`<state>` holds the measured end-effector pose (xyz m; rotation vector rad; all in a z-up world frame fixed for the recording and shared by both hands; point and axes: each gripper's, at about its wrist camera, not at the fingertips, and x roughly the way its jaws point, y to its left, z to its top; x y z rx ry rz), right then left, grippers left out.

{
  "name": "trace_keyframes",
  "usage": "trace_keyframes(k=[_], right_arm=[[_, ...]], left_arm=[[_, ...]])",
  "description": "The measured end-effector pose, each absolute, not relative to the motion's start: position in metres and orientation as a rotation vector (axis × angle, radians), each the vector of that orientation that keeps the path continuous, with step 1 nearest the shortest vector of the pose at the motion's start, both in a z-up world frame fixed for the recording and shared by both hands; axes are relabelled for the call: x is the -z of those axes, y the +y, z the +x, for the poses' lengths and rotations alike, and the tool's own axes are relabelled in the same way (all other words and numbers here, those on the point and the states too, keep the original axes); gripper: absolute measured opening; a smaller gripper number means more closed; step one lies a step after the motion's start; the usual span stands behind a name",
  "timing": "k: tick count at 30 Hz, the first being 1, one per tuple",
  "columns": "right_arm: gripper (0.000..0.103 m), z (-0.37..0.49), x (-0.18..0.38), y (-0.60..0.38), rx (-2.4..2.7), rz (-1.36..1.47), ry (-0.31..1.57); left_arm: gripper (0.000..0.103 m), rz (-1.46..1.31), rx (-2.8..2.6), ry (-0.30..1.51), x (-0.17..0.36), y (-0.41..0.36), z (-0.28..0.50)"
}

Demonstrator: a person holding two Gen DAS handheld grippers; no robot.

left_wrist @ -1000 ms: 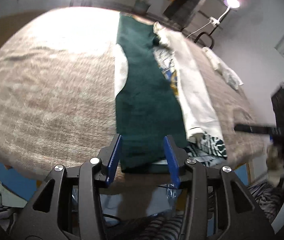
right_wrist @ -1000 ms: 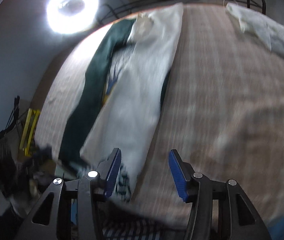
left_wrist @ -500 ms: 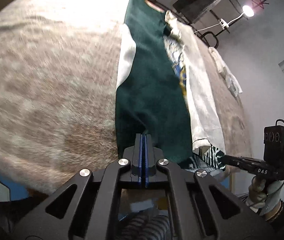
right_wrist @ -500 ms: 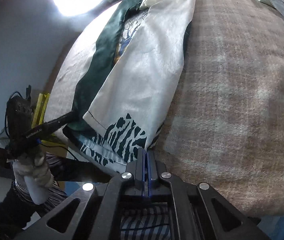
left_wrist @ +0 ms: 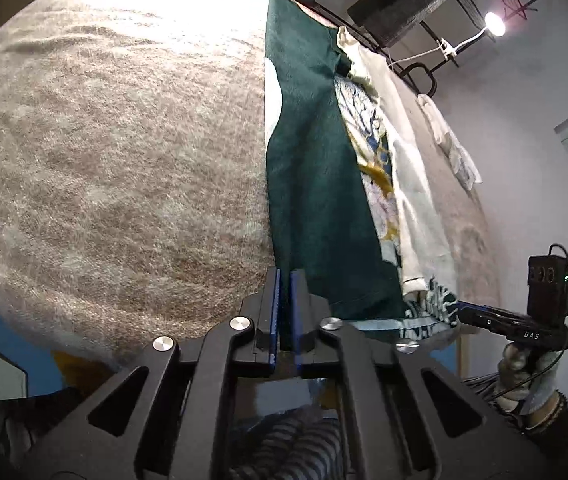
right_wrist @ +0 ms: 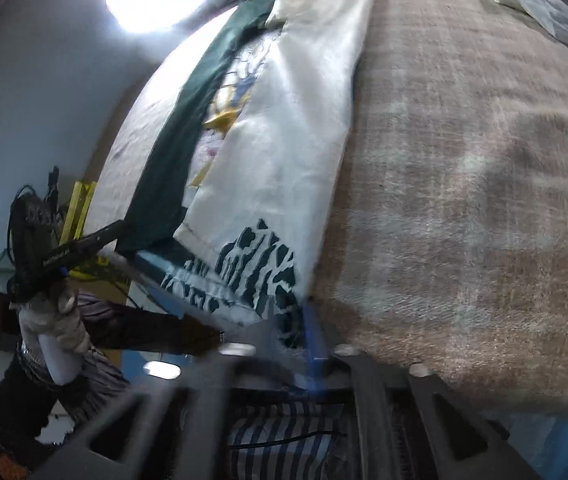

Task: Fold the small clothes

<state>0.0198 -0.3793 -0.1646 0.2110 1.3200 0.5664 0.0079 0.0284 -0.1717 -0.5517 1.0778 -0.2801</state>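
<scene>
On top of the blanket-covered table (left_wrist: 116,184) lies one garment (left_wrist: 315,184), laid out long, running from the near edge to the far edge. Both side flaps already turned inward: dark green panel on one side, cream panel (right_wrist: 295,128) on the other, printed middle strip showing btwn them. So the lengthwise thirds look done. Hem w/ the dark zebra-like print (right_wrist: 256,272) sits at the near edge, slightly overhanging it.

Left gripper (left_wrist: 284,304) at near-left corner of the green panel. Jaws nearly together and just starting to open; a narrow dark gap shows btwn the blue pads, can't tell if any cloth is in it, green edge is right beside/behind the tips. Right gripper (right_wrist: 280,344) is motion-blurred at the near-right hem corner; jaws opening; printed hem lies right at the blue pad but whether cloth is pinched — can't tell.

Gloved hand (right_wrist: 52,320) holding the left gripper visible from right-wrist view.

Judgement: roughly halfway. Left to do: take both near corners, carry hem toward the far end, cross-fold once or twice, flatten. No cross-fold seen yet. Second pale cloth (right_wrist: 531,4) lies crumpled at far corner, well apart — prob. next item, untouched.
</scene>
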Motion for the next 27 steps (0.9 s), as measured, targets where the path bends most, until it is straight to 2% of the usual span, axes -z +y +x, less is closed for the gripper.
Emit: trace_keyframes(k=[1, 2, 5, 12, 18, 19, 21, 22, 24, 27], right_arm=[[0.045, 0.02, 0.162, -0.38, -0.564, 0.224, 1.302], [0.044, 0.022, 0.161, -0.38, -0.571, 0.242, 1.295], [0.039, 0.026, 0.161, -0.38, -0.511, 0.216, 1.29], [0.04, 0.012, 0.119, -0.329, -0.634, -0.012, 1.069], [0.04, 0.017, 0.139, -0.267, -0.687, -0.211, 1.049], [0.037, 0.019, 0.147, -0.26, -0.676, -0.254, 1.054], [0.011, 0.02, 0.158, -0.248, -0.659, -0.316, 1.06], [0.007, 0.021, 0.164, -0.246, -0.665, -0.335, 1.074], [0.001, 0.021, 0.165, -0.246, -0.701, -0.317, 1.082], [0.002, 0.02, 0.159, -0.247, -0.777, -0.244, 1.108]], left_arm=[[0.025, -0.559, 0.275, 1.072, 0.171, 0.031, 0.008], [0.029, -0.558, 0.262, 1.071, 0.17, 0.031, 0.011], [0.029, -0.502, 0.228, 1.046, 0.164, 0.026, 0.01], [0.029, -0.378, 0.264, 0.976, 0.147, 0.003, 0.01], [0.029, -0.402, 0.27, 0.988, 0.151, 0.006, 0.01], [0.029, -0.4, 0.27, 0.986, 0.151, 0.007, 0.01], [0.029, -0.398, 0.267, 0.984, 0.151, 0.01, 0.009], [0.029, -0.402, 0.265, 0.984, 0.152, 0.012, 0.009], [0.029, -0.411, 0.256, 0.985, 0.153, 0.017, 0.01], [0.029, -0.43, 0.237, 0.996, 0.156, 0.024, 0.011]])
